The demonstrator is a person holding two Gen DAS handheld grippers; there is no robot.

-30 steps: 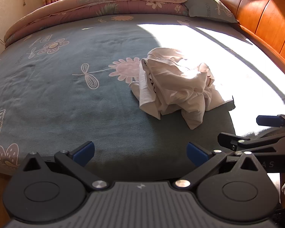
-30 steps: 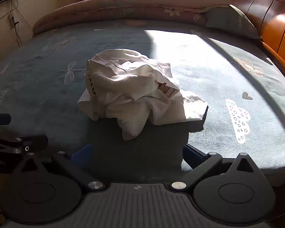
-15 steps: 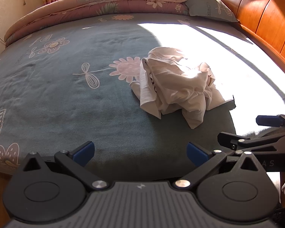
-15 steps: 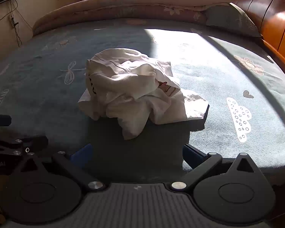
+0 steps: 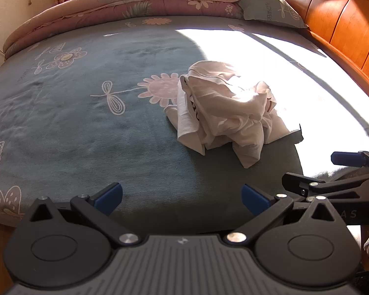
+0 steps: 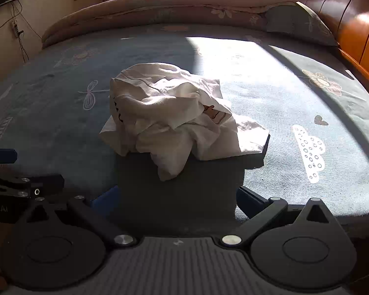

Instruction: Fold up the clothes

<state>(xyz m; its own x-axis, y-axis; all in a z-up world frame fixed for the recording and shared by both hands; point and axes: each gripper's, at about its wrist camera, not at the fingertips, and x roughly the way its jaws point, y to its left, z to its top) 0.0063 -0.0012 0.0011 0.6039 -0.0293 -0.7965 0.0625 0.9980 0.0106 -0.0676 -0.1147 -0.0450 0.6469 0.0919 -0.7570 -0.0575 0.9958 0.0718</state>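
Mid-bed, white garment point(image 5: 223, 113) lying crumpled on blue sheet point(image 5: 86, 123), untouched. Left gripper point(image 5: 182, 196) and right gripper point(image 6: 177, 196) hovering near edge, fingers spread, grasping nothing. Folding not begun; next move calling for reaching forward, pinching hem, spreading flat.

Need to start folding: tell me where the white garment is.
The crumpled white garment lies mid-bed on the blue sheet, ahead of both open grippers, beside a pink flower print.
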